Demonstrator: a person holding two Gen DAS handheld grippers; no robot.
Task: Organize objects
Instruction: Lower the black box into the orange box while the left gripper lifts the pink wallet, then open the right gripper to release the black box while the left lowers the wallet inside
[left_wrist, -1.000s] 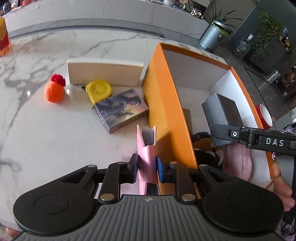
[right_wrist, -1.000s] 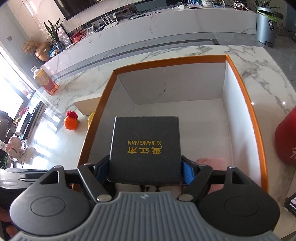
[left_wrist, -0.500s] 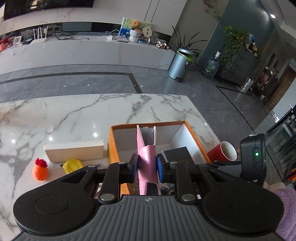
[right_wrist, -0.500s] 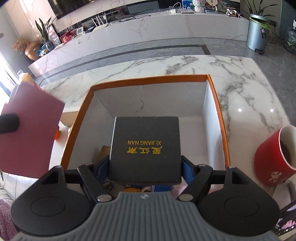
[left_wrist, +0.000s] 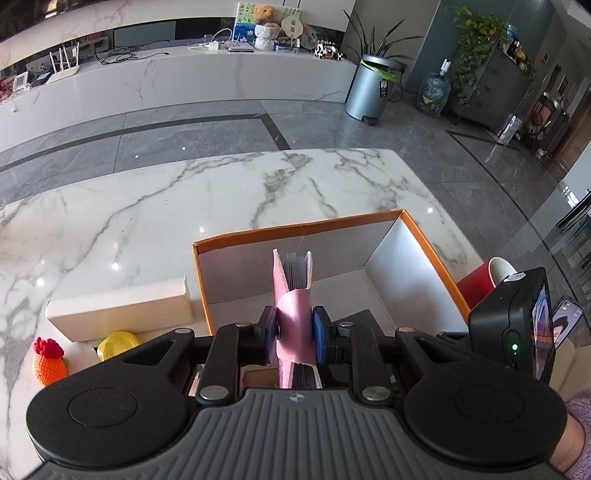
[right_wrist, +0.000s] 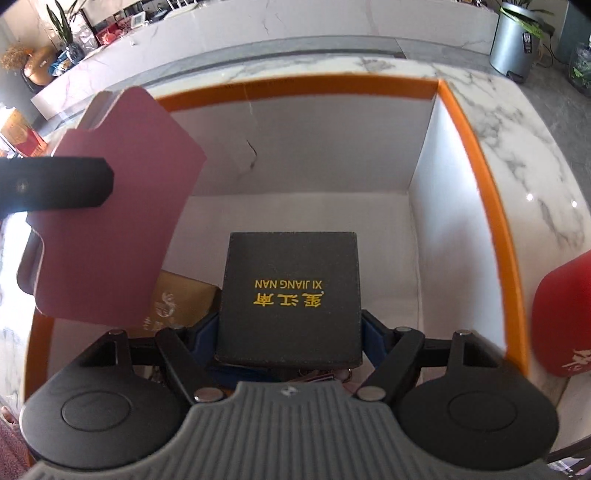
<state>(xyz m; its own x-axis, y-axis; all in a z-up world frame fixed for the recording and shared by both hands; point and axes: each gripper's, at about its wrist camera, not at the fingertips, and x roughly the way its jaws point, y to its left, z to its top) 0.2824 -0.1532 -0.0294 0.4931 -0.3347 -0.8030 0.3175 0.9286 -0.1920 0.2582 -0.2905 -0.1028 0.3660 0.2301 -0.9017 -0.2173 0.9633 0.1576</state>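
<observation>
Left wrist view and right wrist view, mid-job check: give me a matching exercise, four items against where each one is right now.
Items:
1. pink card holder
2. black box
3. red cup
4. crocheted orange toy

Places:
A. on the marble table, left of the orange box
B. clamped in the right gripper
C. outside the orange box, by its right wall
D. clamped in the left gripper

Pairs: 1-D, 2-B, 3-C, 4-A
</observation>
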